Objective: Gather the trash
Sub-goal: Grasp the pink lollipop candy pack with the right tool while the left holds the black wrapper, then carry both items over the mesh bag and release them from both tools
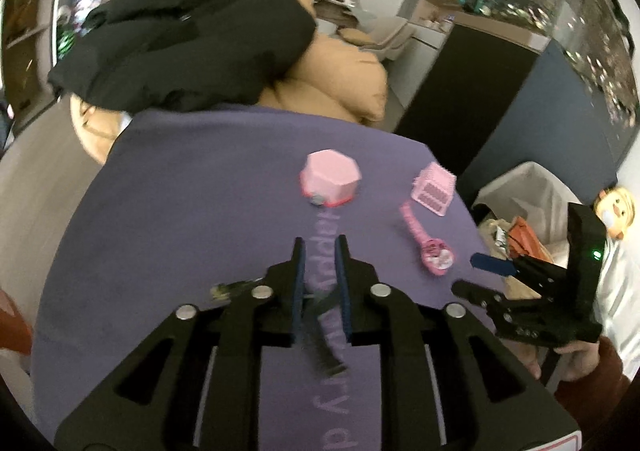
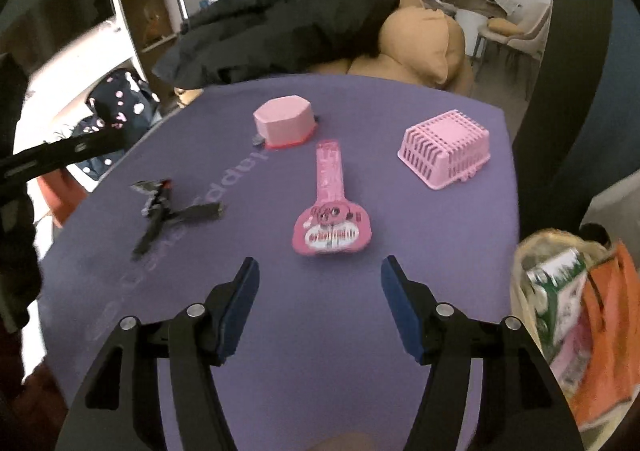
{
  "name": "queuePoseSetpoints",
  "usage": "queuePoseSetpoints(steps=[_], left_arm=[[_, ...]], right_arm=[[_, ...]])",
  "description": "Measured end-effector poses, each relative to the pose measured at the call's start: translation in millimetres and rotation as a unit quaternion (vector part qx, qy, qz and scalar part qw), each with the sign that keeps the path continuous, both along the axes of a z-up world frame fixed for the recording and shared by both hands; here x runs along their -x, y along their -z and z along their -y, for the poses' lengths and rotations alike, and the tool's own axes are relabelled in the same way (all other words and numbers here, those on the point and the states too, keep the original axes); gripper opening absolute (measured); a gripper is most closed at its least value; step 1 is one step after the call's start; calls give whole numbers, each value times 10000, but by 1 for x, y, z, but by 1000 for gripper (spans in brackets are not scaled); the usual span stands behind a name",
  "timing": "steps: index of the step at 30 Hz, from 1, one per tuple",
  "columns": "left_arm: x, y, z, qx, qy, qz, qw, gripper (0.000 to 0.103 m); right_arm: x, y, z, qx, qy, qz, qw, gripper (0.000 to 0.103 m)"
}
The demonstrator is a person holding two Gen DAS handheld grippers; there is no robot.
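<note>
Trash item: a small dark scrap (image 2: 160,211) on the purple mat (image 2: 280,371), left of the pink toy guitar (image 2: 332,211) and well short of the pink octagonal box (image 2: 284,125). It looks like thin black strips crossed in an X, with a crumpled grey end and a red fleck at the top. Motion blur hides finer detail.

Axis, from my right wrist camera: the longer strip runs from the crumpled end near the upper middle down to the lower left; the shorter one points right, toward the guitar. It lies flat on the mat.

Left gripper (image 1: 320,247): fingers only narrowly apart, hovering over the scrap. A strip shows through the gap, but I see mat lettering there too and the pads are not pressing on it. Nothing gripped.

Right gripper (image 2: 320,291): spread wide, empty, above bare mat near the guitar body.

Lined bin (image 1: 532,187) sits off the mat's right edge, holding a green-and-white carton (image 2: 556,299).
</note>
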State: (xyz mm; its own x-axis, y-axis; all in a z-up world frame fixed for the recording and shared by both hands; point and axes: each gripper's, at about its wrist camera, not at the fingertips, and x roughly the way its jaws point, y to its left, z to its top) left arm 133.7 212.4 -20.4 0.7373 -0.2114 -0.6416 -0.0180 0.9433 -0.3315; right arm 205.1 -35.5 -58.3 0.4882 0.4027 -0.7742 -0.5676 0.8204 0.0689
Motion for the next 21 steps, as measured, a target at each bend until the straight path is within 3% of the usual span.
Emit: queuePoseSetpoints(steps=[5, 6, 13, 17, 21], left_arm=[[6, 17, -18, 145, -123, -151, 9997, 21], [6, 20, -20, 169, -147, -175, 9996, 23], [7, 32, -20, 337, -141, -313, 9988, 33], [2, 40, 0, 149, 57, -442, 9989, 35], [-10, 52, 18, -288, 59, -663, 9974, 35]], right_arm=[[-19, 13, -24, 322, 73, 42, 9994, 58], [-23, 14, -25, 341, 78, -10, 9994, 47], [-16, 2, -14, 181, 89, 124, 9997, 47], [-7, -14, -2, 71, 137, 299, 9994, 47], [-2, -26, 10, 24, 194, 404, 9990, 47]])
